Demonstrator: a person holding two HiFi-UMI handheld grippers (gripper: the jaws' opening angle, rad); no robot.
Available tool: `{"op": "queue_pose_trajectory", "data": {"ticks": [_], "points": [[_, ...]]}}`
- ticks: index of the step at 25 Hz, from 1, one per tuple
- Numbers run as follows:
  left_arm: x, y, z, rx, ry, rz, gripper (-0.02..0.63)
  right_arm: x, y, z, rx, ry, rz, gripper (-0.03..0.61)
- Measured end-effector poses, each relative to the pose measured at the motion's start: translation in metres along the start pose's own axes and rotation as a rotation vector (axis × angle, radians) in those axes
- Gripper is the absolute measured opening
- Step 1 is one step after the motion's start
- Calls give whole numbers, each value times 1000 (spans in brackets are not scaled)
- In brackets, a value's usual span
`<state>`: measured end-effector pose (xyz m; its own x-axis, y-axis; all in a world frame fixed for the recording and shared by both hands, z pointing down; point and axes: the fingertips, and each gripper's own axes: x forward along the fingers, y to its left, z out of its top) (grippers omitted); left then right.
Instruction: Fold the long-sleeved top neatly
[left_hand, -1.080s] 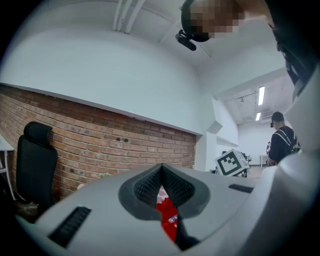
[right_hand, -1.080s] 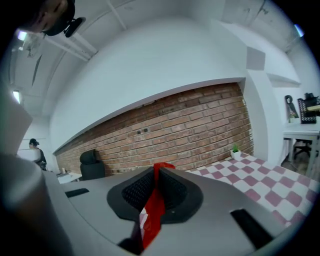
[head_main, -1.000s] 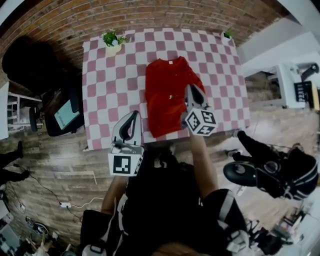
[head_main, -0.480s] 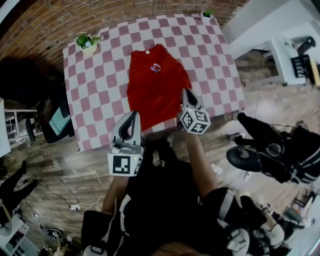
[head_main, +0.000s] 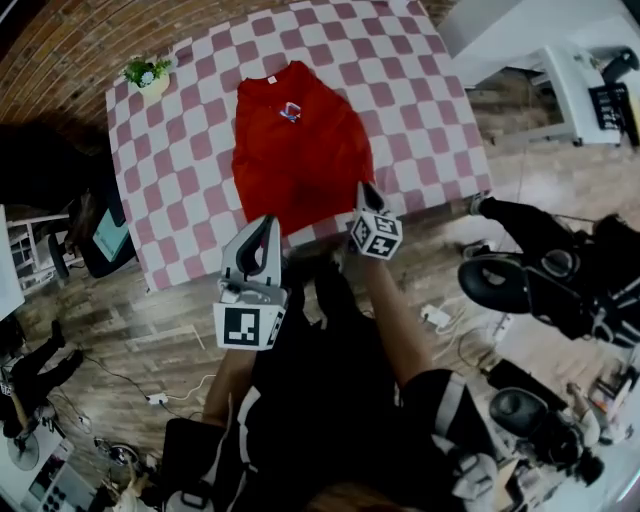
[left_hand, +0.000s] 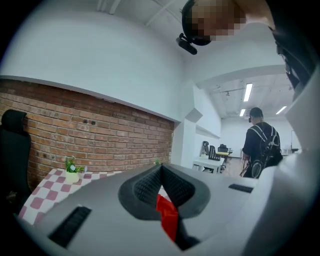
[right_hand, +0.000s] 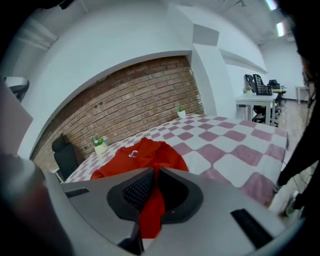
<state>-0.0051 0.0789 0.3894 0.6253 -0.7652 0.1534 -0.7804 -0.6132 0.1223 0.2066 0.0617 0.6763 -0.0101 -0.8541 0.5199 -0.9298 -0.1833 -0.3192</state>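
Red top (head_main: 298, 150) is lying flat on the checked table (head_main: 420, 100), collar far, hem at the near edge. Left gripper (head_main: 267, 225) is pinching the hem's left end, jaws pressed together on cloth. Right gripper (head_main: 364, 190) is clamping the right end, jaws barely parted by fabric.

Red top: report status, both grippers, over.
Both shut: left gripper and right gripper each pinch the red top at its near hem. It lies on the checkered table, collar far. The potted plant stands at the far corner, clear.
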Motion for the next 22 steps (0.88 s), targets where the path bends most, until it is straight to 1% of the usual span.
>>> {"op": "queue_pose_trajectory", "data": {"ticks": [5, 10, 13, 16, 17, 20, 22], "points": [[4, -16, -7, -4, 10, 5, 5, 0, -21, -32, 5, 84, -30, 34], [5, -25, -12, 0, 19, 28, 5, 1, -27, -59, 10, 161, -19, 34], [3, -28, -14, -5, 24, 39, 5, 3, -30, -69, 10, 192, -16, 34], [2, -31, -16, -2, 26, 45, 5, 4, -30, -70, -9, 216, -7, 35], [1, -32, -16, 0, 22, 45, 5, 3, -30, -69, -22, 224, -4, 41], [0, -37, -14, 4, 8, 41, 5, -1, -31, -65, -52, 241, 10, 102], [0, -39, -12, 8, 5, 43, 5, -7, -30, -59, -68, 242, 27, 130]]}}
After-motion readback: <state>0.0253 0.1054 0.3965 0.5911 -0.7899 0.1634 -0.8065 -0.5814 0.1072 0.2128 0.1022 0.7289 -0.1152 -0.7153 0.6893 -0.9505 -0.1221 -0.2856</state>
